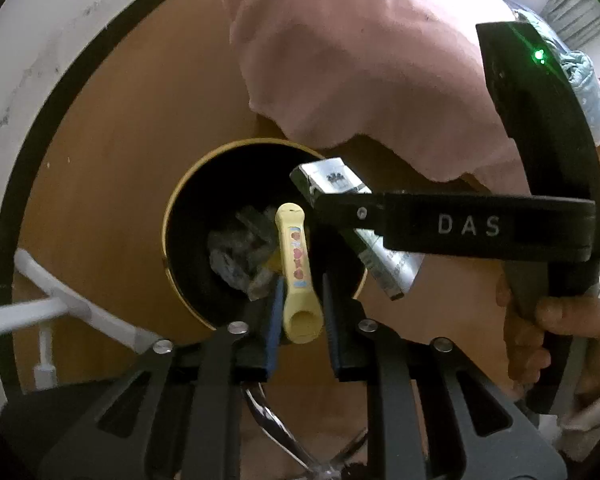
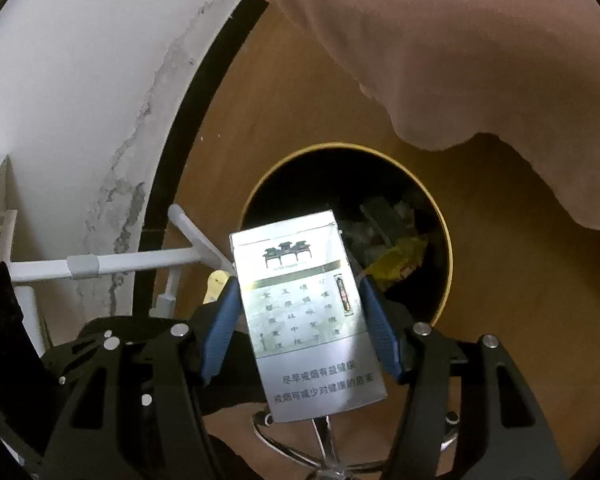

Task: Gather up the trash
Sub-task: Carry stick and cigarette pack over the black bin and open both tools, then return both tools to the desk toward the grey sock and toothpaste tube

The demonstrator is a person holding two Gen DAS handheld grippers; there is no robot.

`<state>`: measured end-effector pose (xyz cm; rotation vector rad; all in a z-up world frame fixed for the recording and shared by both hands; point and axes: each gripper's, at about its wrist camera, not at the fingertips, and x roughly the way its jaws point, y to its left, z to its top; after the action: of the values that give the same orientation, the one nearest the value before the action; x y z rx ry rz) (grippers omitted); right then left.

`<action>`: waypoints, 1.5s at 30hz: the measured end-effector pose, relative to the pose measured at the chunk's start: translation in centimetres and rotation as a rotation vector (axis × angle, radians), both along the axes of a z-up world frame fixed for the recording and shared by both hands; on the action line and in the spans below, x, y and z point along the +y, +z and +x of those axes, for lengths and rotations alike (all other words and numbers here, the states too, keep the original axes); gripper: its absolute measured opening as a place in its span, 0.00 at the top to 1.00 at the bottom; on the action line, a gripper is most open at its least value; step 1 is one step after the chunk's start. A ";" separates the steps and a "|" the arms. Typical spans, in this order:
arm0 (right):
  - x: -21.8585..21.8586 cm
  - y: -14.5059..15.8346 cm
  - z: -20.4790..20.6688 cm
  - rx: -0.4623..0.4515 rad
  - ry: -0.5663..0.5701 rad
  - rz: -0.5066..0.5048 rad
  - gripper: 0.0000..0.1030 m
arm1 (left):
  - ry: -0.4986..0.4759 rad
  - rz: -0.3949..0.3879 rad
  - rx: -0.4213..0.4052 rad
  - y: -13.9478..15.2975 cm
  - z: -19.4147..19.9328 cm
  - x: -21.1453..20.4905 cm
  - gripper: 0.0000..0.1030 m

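1 bin (image 1: pixel 172 216), L gripper (image 1: pixel 300 304) jaws loose round 1 yellow tube (image 1: pixel 298 272), R gripper (image 2: pixel 300 320) clamps 1 cig pack (image 2: pixel 300 308)

We see our left gripper (image 1: pixel 300 300) angled steeply down, jaws slightly apart around a slim yellow tube (image 1: pixel 298 276). Our right gripper (image 2: pixel 300 320) also tilts down, pads pressing a cigarette pack (image 2: pixel 304 312).

Lighting and picture quality, both wrist views: dim, warm indoor light with heavy fisheye curvature.

Black vignette rings each frame; the wall (image 2: pixel 80 92) and floor edge bow strongly toward the rims. The bin (image 1: pixel 180 216) interior is near black (contents barely readable). The cigarette pack (image 2: pixel 304 304) face glares white. A green lamp (image 1: pixel 538 55) flares. Foreground gripper frames are soft; the pink cloth (image 1: pixel 360 60) is blurred.
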<state>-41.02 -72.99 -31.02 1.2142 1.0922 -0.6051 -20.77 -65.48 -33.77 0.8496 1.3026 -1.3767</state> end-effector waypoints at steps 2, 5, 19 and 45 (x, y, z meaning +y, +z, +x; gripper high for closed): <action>-0.3 0.4 0.0 -0.001 -0.013 0.011 0.25 | 0.004 -0.023 -0.029 0.1 -0.3 0.3 0.08; -0.9 2.2 -0.6 0.008 -0.009 -0.036 0.19 | -0.012 -0.080 -0.066 1.3 -1.0 0.5 0.06; 4.4 28.1 -3.2 0.153 -0.172 -0.977 0.06 | -0.048 -0.637 -0.142 28.0 -2.0 11.4 0.06; 36.4 32.2 41.1 -0.361 1.130 -0.706 0.06 | 0.815 -0.325 -0.492 28.2 35.9 54.9 0.06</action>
<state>0.10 -36.59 1.20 -0.0095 0.9432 0.1315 15.12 -10.55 -5.58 0.3228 0.8475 -0.6383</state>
